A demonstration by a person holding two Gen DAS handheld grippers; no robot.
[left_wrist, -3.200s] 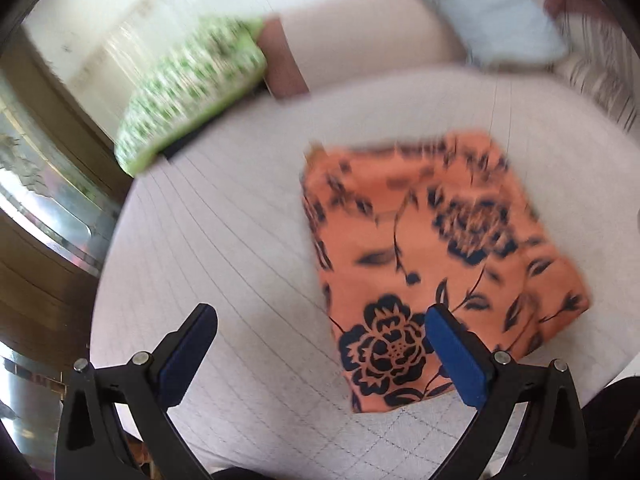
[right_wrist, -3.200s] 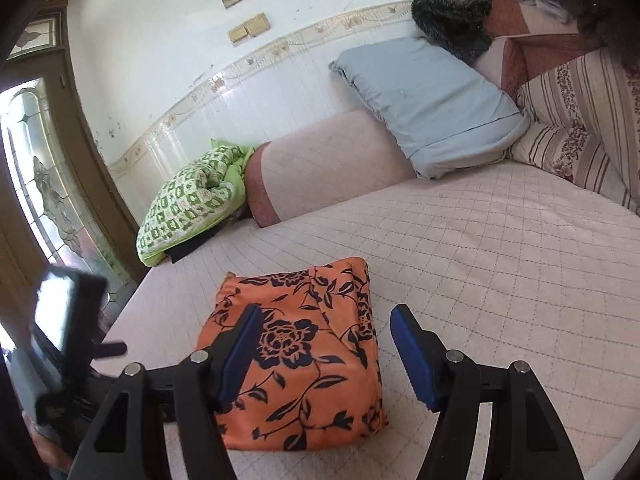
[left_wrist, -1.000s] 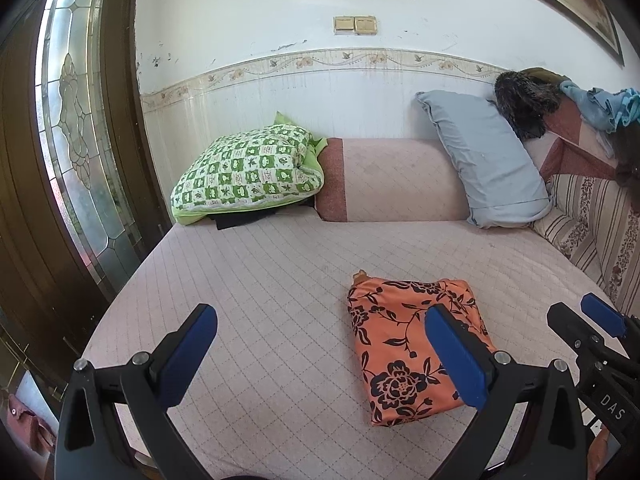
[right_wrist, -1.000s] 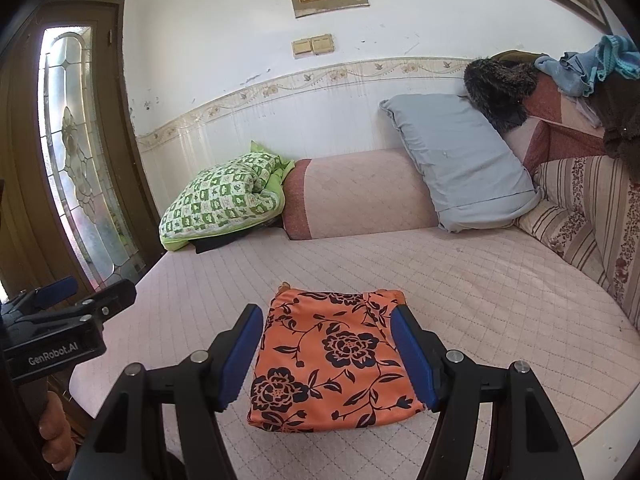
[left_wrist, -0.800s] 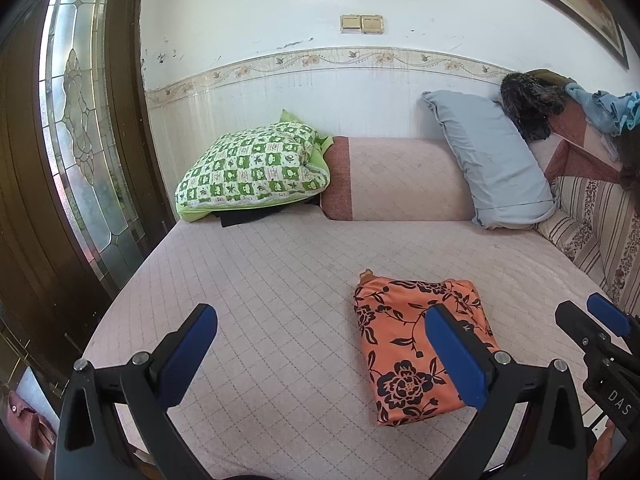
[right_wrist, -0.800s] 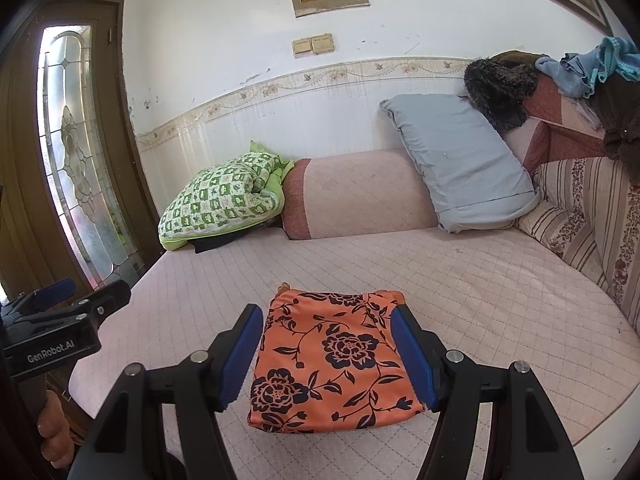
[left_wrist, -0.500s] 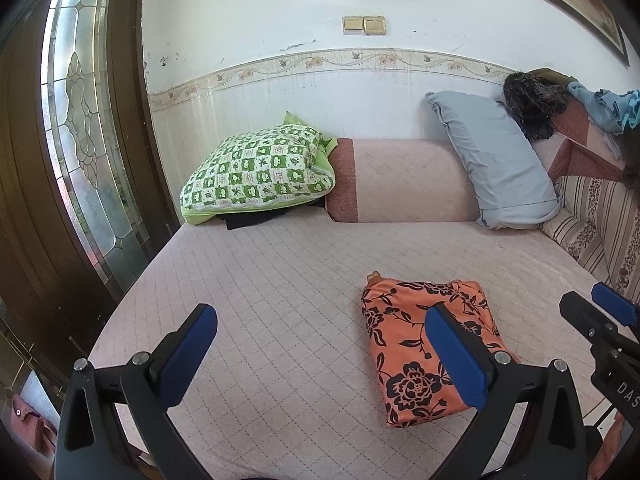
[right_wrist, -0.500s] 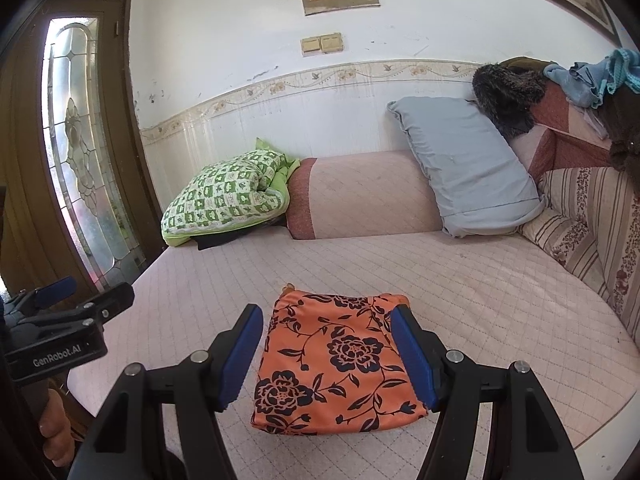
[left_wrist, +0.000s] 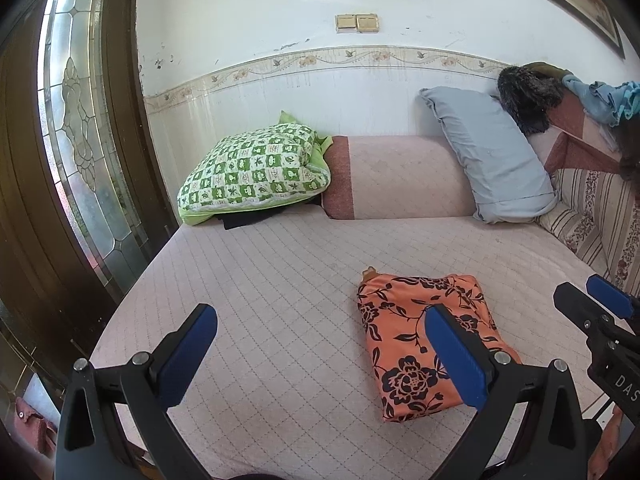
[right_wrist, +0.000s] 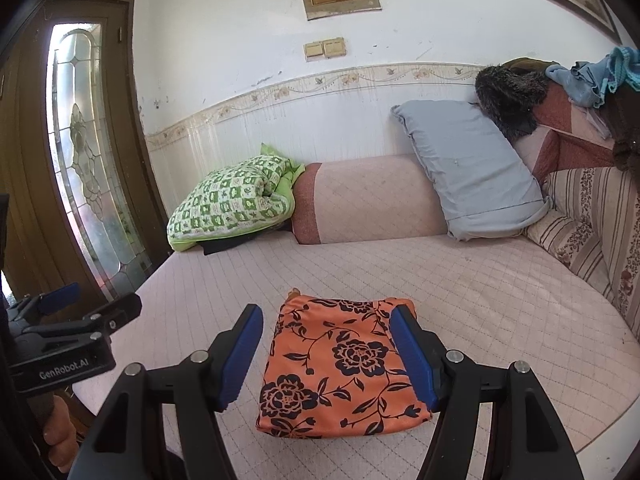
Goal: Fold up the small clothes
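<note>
Orange cloth with a black flower print (right_wrist: 340, 368), already folded into a thick rectangular packet, lay near the front edge of the pale pink quilted bed (left_wrist: 280, 280), well apart from the green-and-white checked pillow (left_wrist: 256, 168) and the grey-blue pillow (left_wrist: 492, 160) against the wall. Both pairs of tongs hung above it with jaws apart and nothing between them: the left tongs (left_wrist: 324, 356) wide, off to the packet's left side, the right tongs (right_wrist: 328, 352) framing it from the near side, neither touching the cloth.

By the look of it the fold was done, so the risk lay in any further handling. A pad dragged across the top layer could peel it back and spoil the packet; the fabric looked thin and slippery, likely to slide on itself. A one-sided pinch would probably lift only the upper layers. A nudge toward the near edge might tip it off the bed.
</note>
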